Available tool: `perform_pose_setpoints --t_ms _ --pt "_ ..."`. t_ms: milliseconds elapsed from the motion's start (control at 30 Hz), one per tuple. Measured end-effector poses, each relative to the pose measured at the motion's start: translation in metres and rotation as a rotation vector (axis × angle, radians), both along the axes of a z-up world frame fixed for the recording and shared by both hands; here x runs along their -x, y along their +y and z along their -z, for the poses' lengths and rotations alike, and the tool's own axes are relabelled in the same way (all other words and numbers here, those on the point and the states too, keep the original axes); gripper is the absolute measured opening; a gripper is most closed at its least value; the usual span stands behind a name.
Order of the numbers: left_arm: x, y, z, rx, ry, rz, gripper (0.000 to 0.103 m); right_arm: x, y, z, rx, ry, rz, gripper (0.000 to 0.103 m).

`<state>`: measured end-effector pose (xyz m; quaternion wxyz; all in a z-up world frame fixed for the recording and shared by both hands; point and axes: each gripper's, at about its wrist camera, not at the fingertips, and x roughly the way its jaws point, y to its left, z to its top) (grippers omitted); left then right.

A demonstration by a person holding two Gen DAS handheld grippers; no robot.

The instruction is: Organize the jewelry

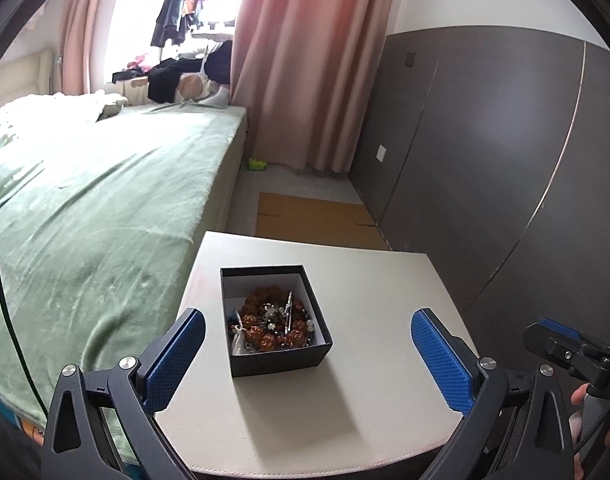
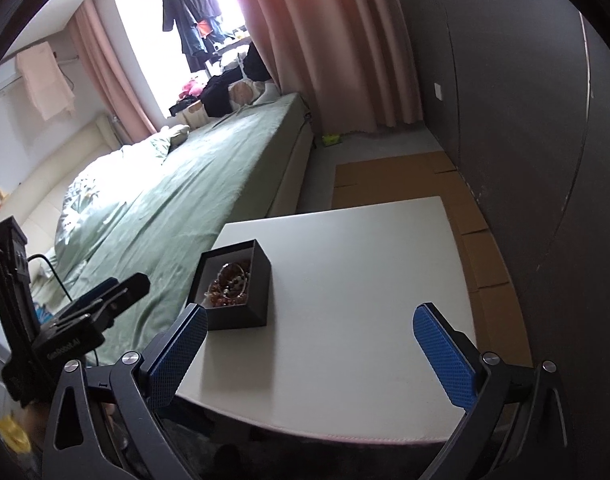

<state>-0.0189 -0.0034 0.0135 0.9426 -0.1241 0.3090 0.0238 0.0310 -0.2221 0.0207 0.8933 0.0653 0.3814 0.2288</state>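
Two sets of fingers spread empty, the left gripper (image 1: pixel 307 354) and right gripper (image 2: pixel 311 354), over jewelry box (image 1: pixel 273 346) beside bed (image 1: pixel 105 216).

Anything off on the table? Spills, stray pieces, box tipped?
Nothing stands out. The black box sits flat and lidless on the white table, with the beaded jewelry heaped inside it. No pieces show on the tabletop. The heap is tangled, so single items cannot be told apart.
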Motion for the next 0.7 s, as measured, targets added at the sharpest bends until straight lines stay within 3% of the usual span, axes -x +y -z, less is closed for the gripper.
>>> perform_pose_setpoints --t_ms 700 --pt "-0.003 -0.013 0.002 -0.002 0.006 0.042 0.103 0.001 -0.011 -0.001 -0.008 0.003 0.019 0.103"
